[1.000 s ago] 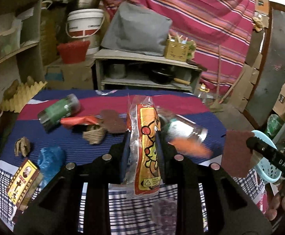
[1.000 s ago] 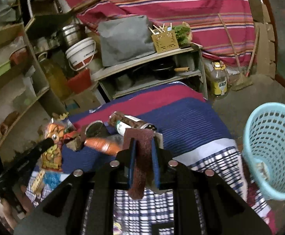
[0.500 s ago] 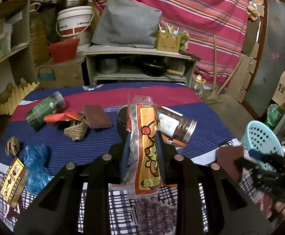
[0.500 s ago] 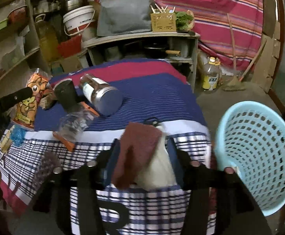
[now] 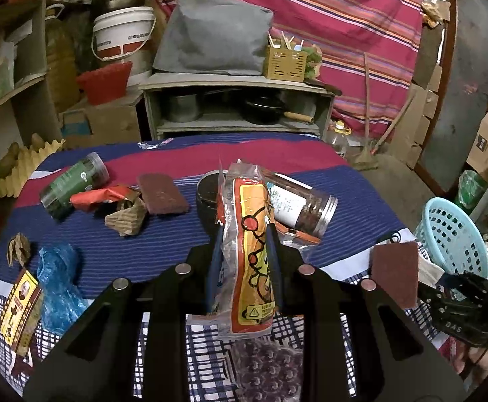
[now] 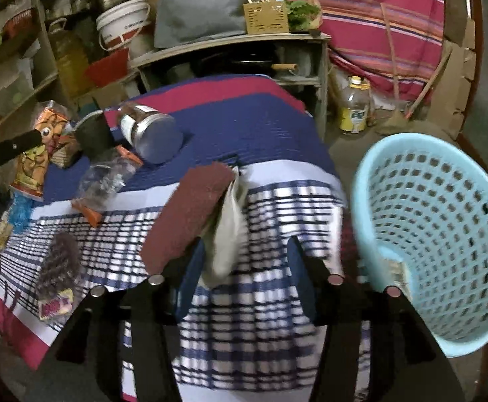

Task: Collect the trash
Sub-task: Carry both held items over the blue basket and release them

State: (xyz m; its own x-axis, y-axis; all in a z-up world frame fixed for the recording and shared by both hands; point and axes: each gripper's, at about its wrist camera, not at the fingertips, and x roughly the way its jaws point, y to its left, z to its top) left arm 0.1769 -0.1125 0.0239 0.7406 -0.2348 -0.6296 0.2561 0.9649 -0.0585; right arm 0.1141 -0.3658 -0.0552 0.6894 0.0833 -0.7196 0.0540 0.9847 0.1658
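Right gripper opens beside the basket; the scouring pad is coming free.

The right gripper (image 6: 247,268), clamped a second ago, now gapes wide: the maroon scouring pad (image 6: 190,214) tilts loose, short of the blue basket (image 6: 438,234). The left gripper (image 5: 244,261) still pinches the orange snack wrapper (image 5: 250,254) over the worktop (image 5: 163,241).

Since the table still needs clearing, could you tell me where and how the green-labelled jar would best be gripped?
Grip the green-labelled jar across the middle of its round body, coming straight down from above. It lies on its side on the striped cloth, so the label section offers two parallel curved sides. Keep the fingers clear of the red wrapper resting against its near side.
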